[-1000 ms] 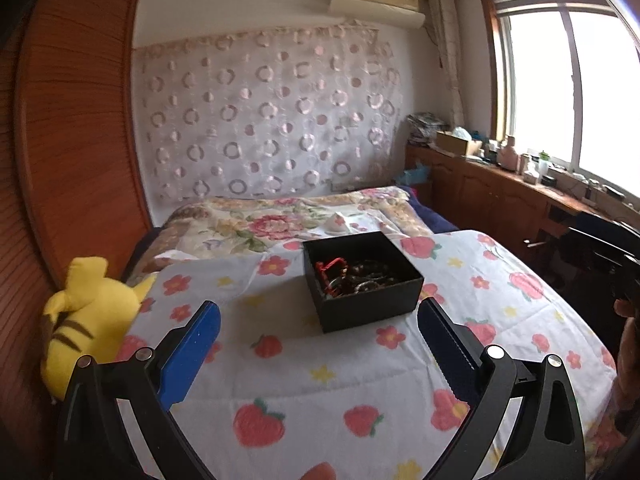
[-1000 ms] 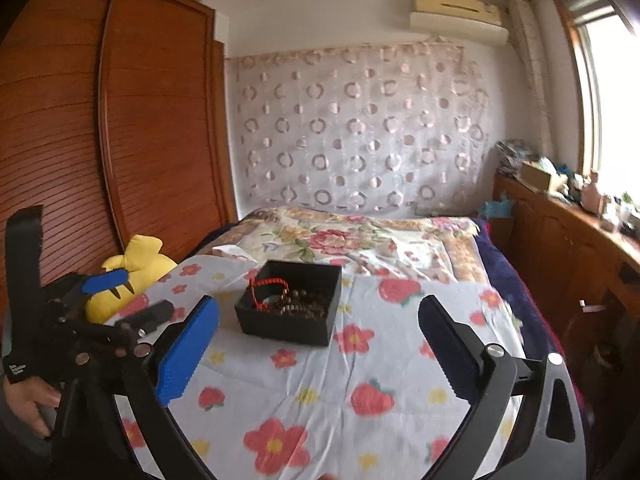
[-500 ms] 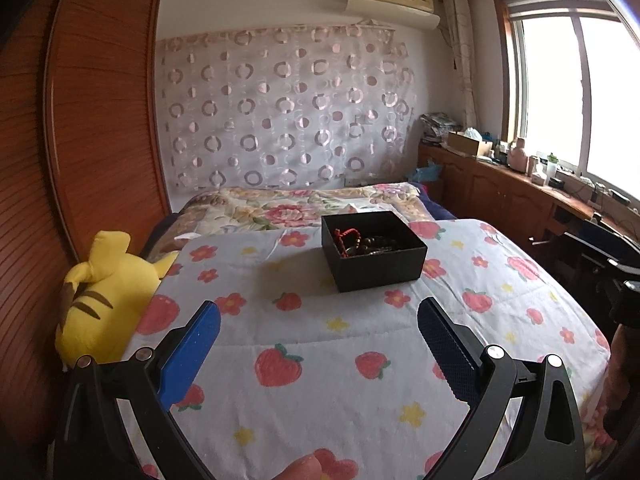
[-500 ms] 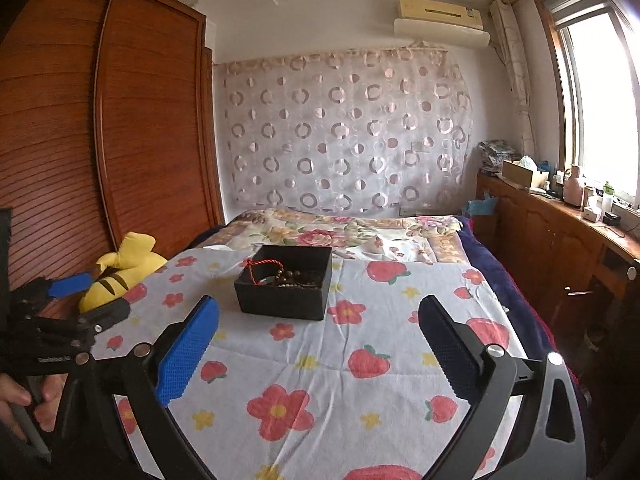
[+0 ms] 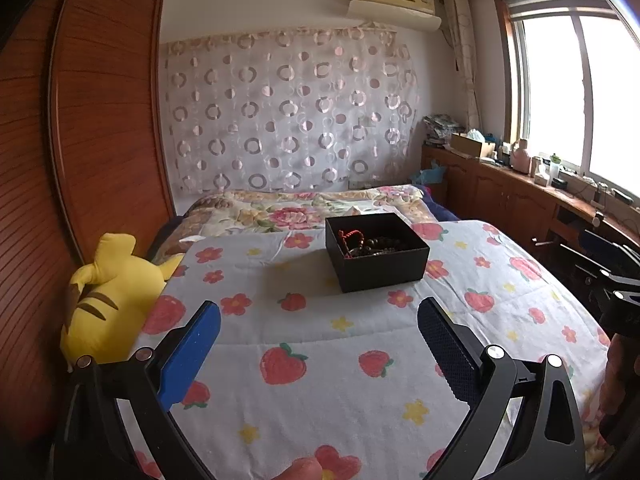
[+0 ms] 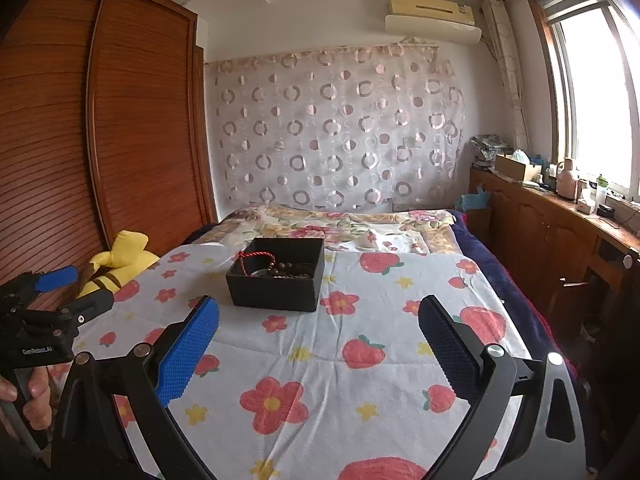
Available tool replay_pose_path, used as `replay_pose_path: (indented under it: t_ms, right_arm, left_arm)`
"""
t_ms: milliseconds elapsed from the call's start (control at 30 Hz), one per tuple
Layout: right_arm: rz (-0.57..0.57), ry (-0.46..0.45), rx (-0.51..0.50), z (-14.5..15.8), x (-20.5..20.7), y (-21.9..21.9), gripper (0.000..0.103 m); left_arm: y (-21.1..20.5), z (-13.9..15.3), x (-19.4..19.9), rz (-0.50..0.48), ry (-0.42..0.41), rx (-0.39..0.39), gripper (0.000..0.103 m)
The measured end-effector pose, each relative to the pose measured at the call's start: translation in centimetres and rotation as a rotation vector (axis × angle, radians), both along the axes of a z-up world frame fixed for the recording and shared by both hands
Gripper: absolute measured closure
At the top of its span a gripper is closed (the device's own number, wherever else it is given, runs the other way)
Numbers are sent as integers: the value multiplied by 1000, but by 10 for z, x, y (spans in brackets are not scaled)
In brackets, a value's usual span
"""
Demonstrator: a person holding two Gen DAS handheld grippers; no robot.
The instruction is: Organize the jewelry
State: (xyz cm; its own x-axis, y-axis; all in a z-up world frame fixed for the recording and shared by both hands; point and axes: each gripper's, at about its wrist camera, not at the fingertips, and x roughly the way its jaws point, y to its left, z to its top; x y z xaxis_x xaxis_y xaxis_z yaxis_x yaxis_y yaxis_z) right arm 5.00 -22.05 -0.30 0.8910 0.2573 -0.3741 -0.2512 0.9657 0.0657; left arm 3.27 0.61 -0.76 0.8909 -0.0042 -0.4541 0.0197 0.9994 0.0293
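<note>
- A yellow plush toy (image 5: pixel 108 292) lies at the bed's left edge beside the wooden wardrobe (image 5: pixel 100 120) — nothing blocks the way.
- The black box (image 5: pixel 376 256) of bracelets (image 6: pixel 280 270) sits on the strawberry-print quilt (image 5: pixel 320 340), well ahead of both grippers.
- Left gripper (image 5: pixel 318 332) and right gripper (image 6: pixel 318 332) — fingers spread wide, holding nothing.

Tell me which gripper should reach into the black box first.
Probably left. The left gripper and right gripper are both open and back from the black box, which sits nearer centre in the left view.
</note>
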Motion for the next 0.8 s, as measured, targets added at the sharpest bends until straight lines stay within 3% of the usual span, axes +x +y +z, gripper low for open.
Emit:
replay_pose_path:
  t_ms: [800]
  right_arm:
    - [0,1,5,-3,-3,2,2]
  left_arm:
    - [2,2,-3,-1,-4,-2,8]
